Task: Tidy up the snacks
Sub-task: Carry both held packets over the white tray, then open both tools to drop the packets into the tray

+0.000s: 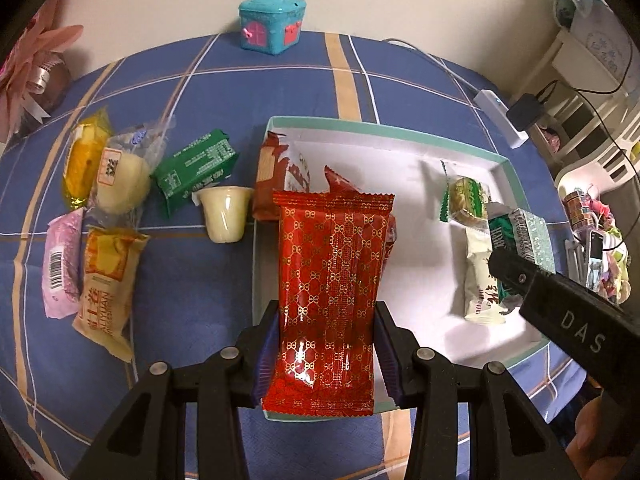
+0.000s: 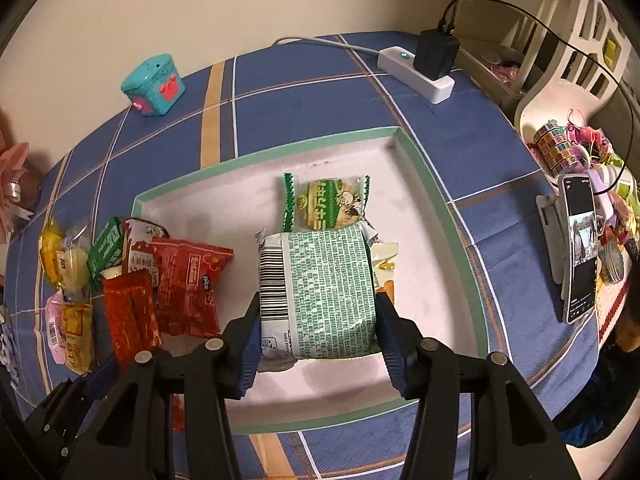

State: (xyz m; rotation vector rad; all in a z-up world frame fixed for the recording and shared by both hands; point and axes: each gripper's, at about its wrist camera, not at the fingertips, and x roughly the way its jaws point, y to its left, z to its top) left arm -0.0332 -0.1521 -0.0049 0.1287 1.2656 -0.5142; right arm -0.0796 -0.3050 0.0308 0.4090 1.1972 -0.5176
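Observation:
My left gripper [image 1: 326, 354] is shut on a red gold-patterned snack packet [image 1: 330, 280], held over the left part of the white tray [image 1: 404, 148] with its green rim. My right gripper [image 2: 318, 340] is shut on a green-and-white snack packet [image 2: 320, 284], held over the tray's middle [image 2: 440, 200]; that packet also shows in the left wrist view [image 1: 520, 240]. In the tray lie a green biscuit packet [image 2: 326, 202], a white packet [image 1: 478, 276] and red packets [image 2: 188, 280]. Left of the tray lie loose snacks: a green packet [image 1: 194, 170], a jelly cup [image 1: 224, 218], yellow [image 1: 84, 156], pink [image 1: 62, 264] and beige [image 1: 108, 288] packets.
A teal toy house [image 1: 272, 24] stands at the table's far edge. A white power strip with a black adapter [image 2: 424, 66] lies at the back right. A phone on a stand [image 2: 578, 248] and tape rolls [image 2: 556, 148] sit at the right. Pink flowers [image 1: 36, 64] stand at the far left.

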